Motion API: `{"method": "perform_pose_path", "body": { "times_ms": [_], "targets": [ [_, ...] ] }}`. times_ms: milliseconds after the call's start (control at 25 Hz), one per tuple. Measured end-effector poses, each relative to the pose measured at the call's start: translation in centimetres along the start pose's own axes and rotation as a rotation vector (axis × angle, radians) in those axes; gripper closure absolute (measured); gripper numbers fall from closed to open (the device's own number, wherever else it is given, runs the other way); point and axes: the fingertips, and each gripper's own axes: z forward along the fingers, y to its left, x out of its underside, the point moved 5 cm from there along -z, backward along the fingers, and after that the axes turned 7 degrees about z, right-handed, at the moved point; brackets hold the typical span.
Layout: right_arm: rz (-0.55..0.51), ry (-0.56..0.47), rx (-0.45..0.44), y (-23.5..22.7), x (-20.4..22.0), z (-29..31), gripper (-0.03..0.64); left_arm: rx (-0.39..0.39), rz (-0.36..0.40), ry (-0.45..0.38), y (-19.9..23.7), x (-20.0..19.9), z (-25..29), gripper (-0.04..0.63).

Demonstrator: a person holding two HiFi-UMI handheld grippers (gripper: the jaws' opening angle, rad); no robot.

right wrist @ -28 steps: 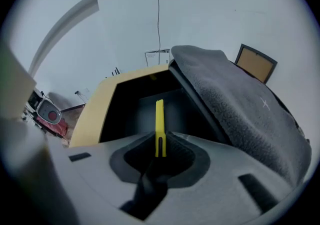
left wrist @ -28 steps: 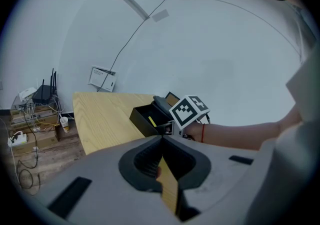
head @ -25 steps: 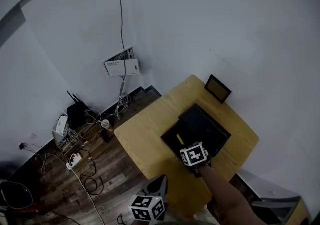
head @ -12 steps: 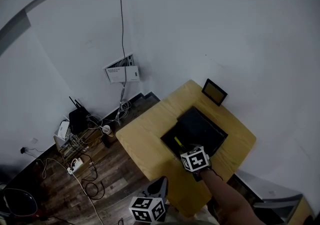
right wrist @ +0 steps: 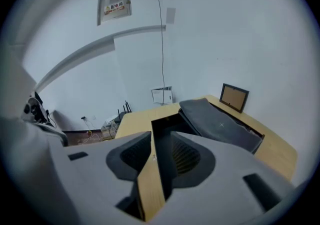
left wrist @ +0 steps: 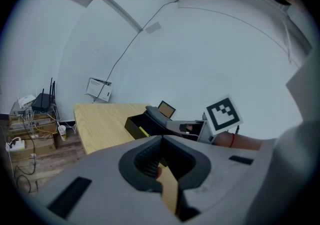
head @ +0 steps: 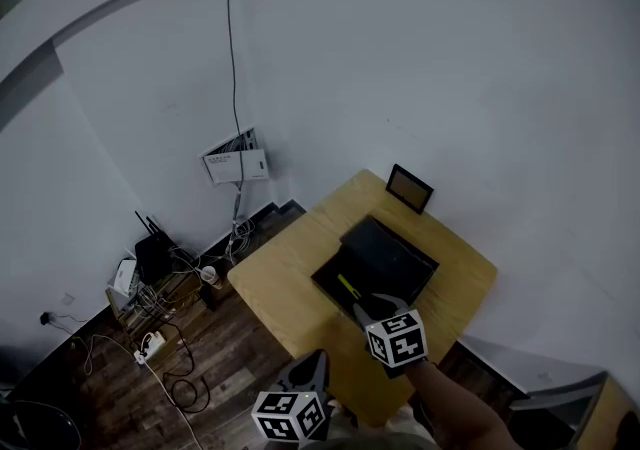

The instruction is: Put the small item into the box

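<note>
A black box stands open on the wooden table, its dark lid lying against its right side. A small yellow item lies inside the box and shows again as the yellow item in the left gripper view. My right gripper hovers just short of the box's near side. Its jaws are closing with nothing between them, and past the right gripper I see the box. My left gripper hangs near the table's front edge, shut and empty.
A small picture frame stands at the table's far corner by the white wall. On the wooden floor to the left are a router, cables and a power strip. A white panel hangs on the wall.
My right gripper has drawn back from the box toward the table's near edge. The yellow item stays in the box. The left gripper has barely moved.
</note>
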Motion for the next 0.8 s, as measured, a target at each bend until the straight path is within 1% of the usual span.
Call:
{"method": "perform_pose_path", "body": {
  "times_ms": [160, 400, 640, 800],
  "targets": [
    [0.056, -0.087, 0.001, 0.6, -0.3, -3.8, 0.544, 0.006, 0.014, -0.017, -0.6, -0.5, -0.3, 0.592],
    [0.086, -0.221, 0.030, 1.5, -0.4, -9.1, 0.600, 0.025, 0.035, -0.038, -1.7, -1.2, -0.9, 0.592],
    [0.066, -0.304, 0.021, 2.7, -0.7, -12.8, 0.614, 0.049, 0.058, -0.049, -2.9, -1.7, -1.2, 0.592],
    [0.076, -0.337, 0.020, 3.1, -0.6, -14.4, 0.615, 0.059, 0.066, -0.062, -3.4, -2.1, -1.3, 0.592]
  ]
}}
